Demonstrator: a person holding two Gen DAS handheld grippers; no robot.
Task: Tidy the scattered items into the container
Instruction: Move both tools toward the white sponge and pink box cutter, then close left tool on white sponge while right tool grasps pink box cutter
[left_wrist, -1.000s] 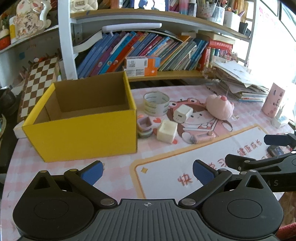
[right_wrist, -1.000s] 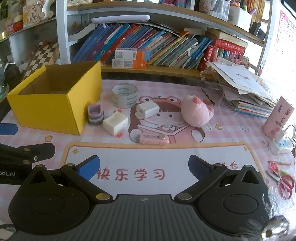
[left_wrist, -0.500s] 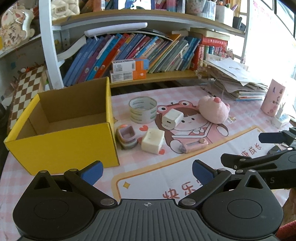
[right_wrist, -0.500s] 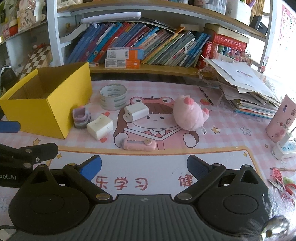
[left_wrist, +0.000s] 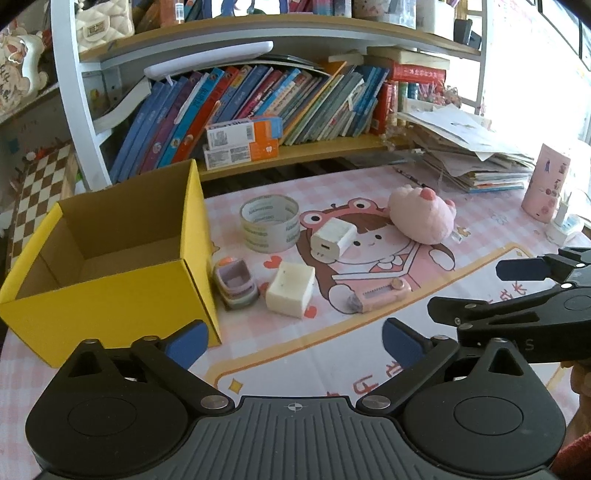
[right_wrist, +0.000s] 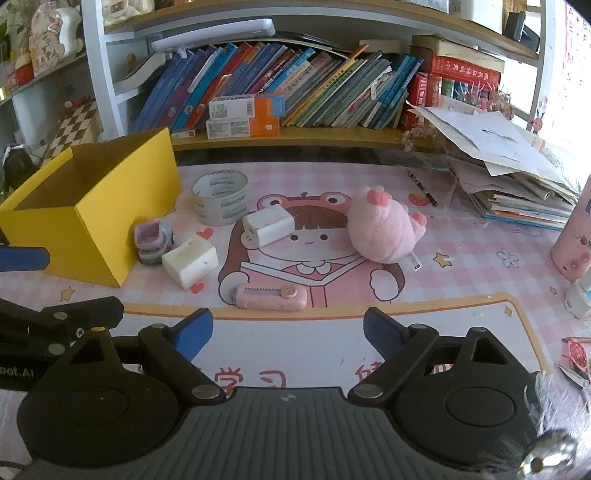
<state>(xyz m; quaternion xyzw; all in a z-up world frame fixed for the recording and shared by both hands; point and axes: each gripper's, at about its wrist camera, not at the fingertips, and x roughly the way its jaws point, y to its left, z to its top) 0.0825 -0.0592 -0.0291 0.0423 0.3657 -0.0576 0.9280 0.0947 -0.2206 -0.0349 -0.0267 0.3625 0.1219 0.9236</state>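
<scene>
Compared with a second ago, we see the left gripper (left_wrist: 293, 338) pushed forward and swung right: the yellow cardboard box (left_wrist: 110, 266) has slid toward the left edge of its view and the scattered items loom larger. The right gripper (right_wrist: 288, 326) has also come closer, so the pink utility knife (right_wrist: 271, 296) now lies just beyond its fingertips. Nothing on the mat has shifted.

Both grippers stand wide open — blue-padded fingers spread, holding nothing.

The box is open-topped, yellow outside, raw brown card inside, and empty as far as we can see. Just beside its right wall sits a small stack of pastel plastic trays (left_wrist: 236, 284), lilac on top. Next to that lies an off-white, speckled block (left_wrist: 290, 289), matte and rounded at the edges. Behind them stands a roll of clear packing tape (left_wrist: 269, 223), a glossy ring with printed lettering. A white charger cube (left_wrist: 333, 237), smooth and hard, lies tilted near the tape. The fuzzy pink plush toy (left_wrist: 421, 215) sits to the right — a rounded lump with darker pink paws. The knife is a flat pink bar with a ridged slider. All rest on a smooth printed desk mat (right_wrist: 461, 236) — none yet in the box.
</scene>
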